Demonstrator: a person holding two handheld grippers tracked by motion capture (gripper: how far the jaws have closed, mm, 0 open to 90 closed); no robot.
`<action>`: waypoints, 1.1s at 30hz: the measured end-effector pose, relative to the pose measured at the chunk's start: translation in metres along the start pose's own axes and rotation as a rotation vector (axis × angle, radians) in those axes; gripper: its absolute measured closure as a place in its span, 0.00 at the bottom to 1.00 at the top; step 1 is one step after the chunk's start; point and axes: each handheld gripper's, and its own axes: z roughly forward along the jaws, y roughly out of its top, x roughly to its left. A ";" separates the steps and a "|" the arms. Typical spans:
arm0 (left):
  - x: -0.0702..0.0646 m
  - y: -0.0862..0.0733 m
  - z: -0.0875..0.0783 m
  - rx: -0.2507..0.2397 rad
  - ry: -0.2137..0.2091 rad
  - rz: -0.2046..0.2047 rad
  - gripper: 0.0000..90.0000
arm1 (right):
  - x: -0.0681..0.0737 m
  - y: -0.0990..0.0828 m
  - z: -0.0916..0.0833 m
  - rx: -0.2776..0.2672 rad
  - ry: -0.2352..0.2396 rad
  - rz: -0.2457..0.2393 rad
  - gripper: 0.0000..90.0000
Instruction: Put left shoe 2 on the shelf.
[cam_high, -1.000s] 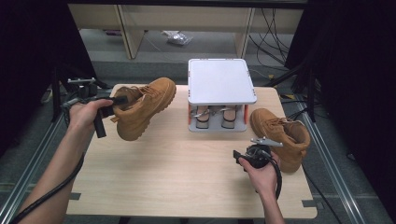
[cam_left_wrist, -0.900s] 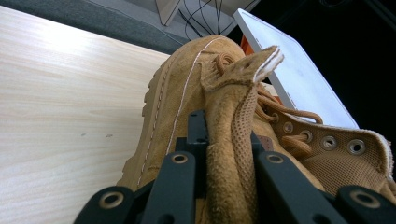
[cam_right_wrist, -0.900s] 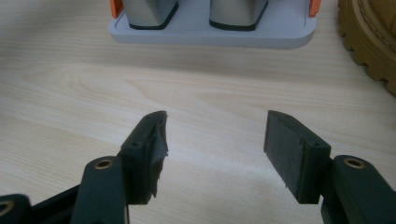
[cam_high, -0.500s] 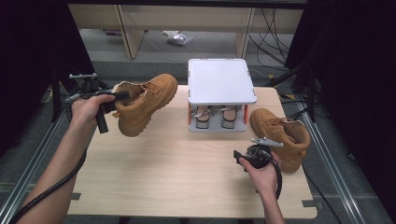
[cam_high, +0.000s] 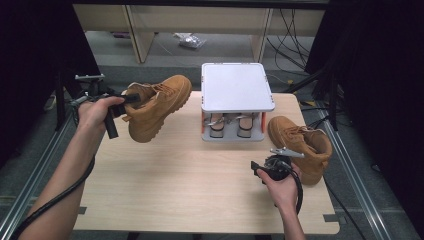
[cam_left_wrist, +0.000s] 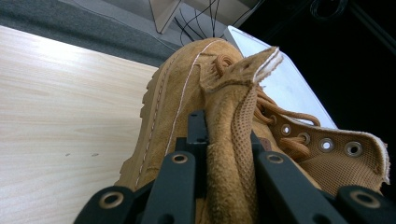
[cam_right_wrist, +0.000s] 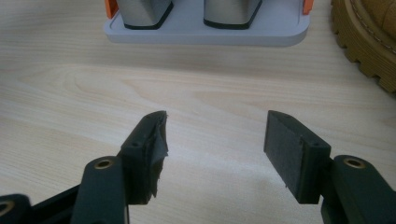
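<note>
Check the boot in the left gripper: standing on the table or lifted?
Lifted. The left gripper pinches the boot by its collar, sole tilted clear of the table.

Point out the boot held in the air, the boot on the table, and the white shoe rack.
Held boot (cam_high: 157, 107), high view, its side.
Boot on the table (cam_high: 300, 142), high view, its upper.
White shoe rack (cam_high: 235, 87), high view, its top panel.

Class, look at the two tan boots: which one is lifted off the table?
The left boot, clamped at its collar by the left gripper, hangs tilted above the table; the right boot stands on it.
</note>
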 end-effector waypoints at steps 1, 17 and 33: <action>0.000 0.001 0.000 -0.002 -0.001 0.001 0.90 | 0.000 0.000 0.000 0.000 0.000 -0.001 0.45; -0.012 0.015 0.006 -0.023 -0.017 -0.013 0.90 | 0.000 0.000 0.000 0.006 0.004 0.009 0.45; -0.026 0.030 0.013 -0.041 -0.034 -0.011 0.90 | -0.002 -0.002 0.001 0.003 0.005 0.004 0.45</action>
